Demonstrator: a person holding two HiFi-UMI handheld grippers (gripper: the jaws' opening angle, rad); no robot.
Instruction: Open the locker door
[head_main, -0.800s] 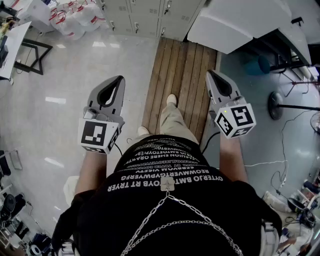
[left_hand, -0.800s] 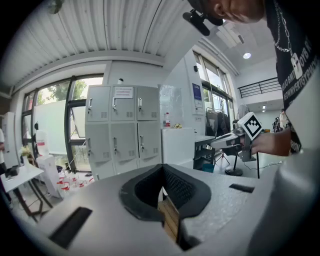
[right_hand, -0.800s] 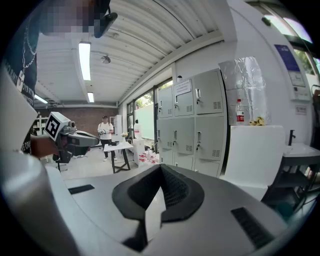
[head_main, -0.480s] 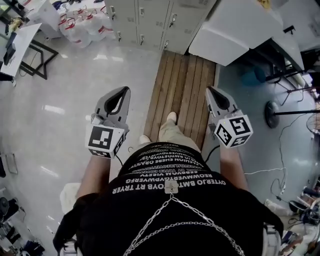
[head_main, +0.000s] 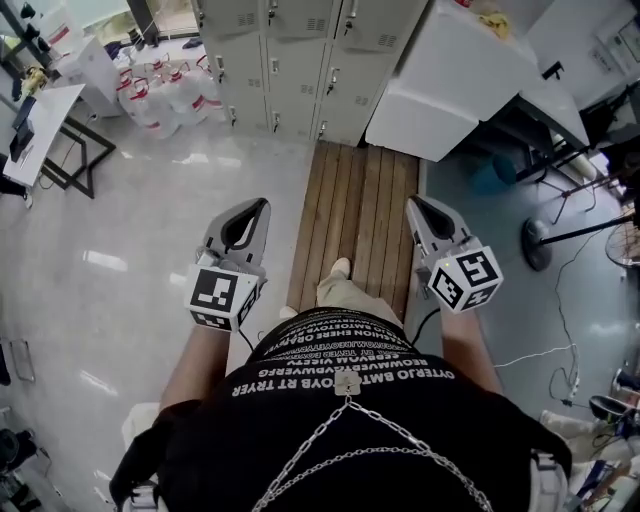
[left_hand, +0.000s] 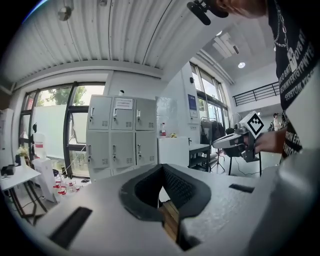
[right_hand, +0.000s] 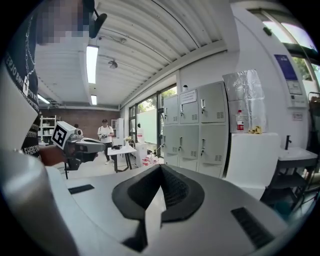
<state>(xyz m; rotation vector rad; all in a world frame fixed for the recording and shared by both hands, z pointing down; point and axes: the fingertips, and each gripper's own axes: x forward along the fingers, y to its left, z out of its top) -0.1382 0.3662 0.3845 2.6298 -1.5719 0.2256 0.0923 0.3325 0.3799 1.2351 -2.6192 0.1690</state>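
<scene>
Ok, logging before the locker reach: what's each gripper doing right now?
Left gripper: closed, holding nothing.
Right gripper: closed, holding nothing.

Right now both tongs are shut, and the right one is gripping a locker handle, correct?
Not quite. The right tongs are shut but empty; the lockers stand ahead, untouched, as the right gripper view shows. The left tongs are shut too.

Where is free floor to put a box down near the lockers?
Free: the glossy floor between the wooden boards and the table. Crowded: water jugs left of the lockers; a fan stand at right.
</scene>
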